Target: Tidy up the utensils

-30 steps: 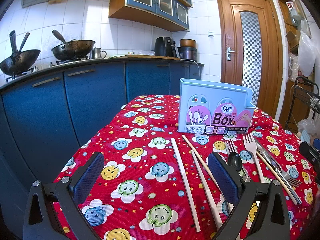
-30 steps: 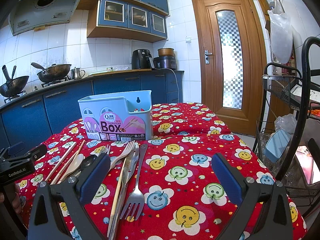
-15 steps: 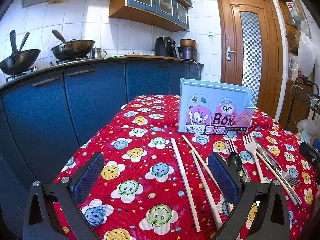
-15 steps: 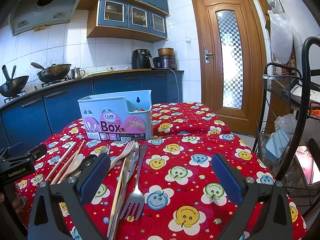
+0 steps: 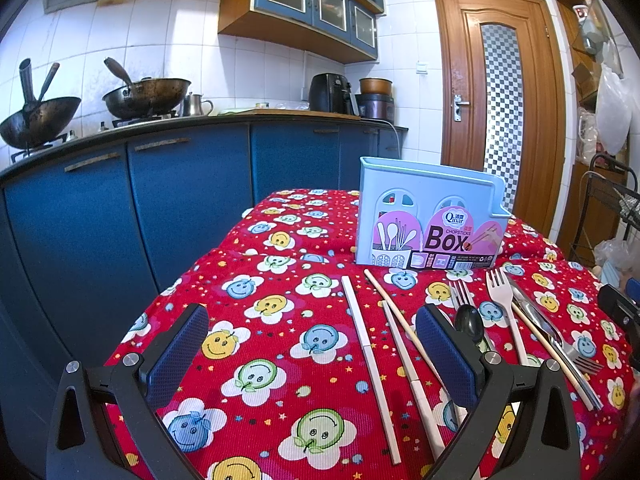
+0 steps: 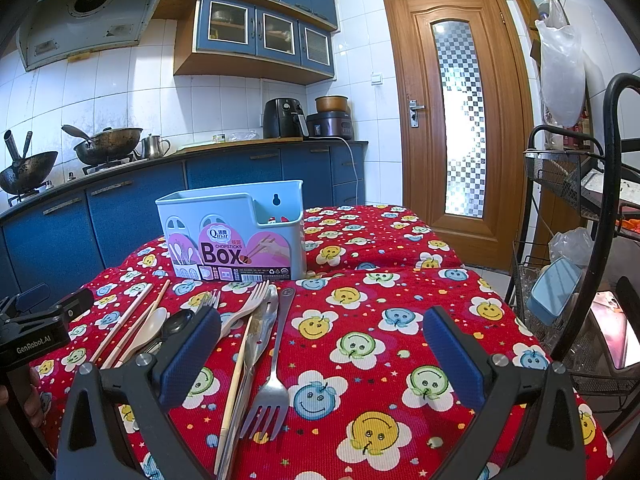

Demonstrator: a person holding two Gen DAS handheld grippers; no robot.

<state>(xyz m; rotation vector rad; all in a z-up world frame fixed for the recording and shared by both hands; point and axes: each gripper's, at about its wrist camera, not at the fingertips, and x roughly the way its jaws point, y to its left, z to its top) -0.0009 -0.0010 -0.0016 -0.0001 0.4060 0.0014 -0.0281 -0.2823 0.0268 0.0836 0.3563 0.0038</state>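
Both tools, left tool (image 5: 312, 350) and right tool (image 6: 322, 350), hover spread apart, holding nothing. Before the blue chopsticks box (image 6: 236, 236) on the table (image 6: 400, 320) lie three chopsticks (image 5: 370, 364), a metal fork (image 6: 272, 376), a pale fork (image 5: 506, 312), and a black spoon (image 5: 469, 322).

Table's got a red smiley-flower tablecloth (image 6: 400, 320); on it stand a pale blue plastic chopstick box (image 6: 236, 236), wooden chopsticks (image 5: 366, 356), a steel fork (image 6: 272, 380), and spoons (image 6: 150, 330).

Home kitchen: woks (image 5: 146, 96) on stove, blue cabinets (image 6: 264, 32), range hood (image 6: 92, 12).
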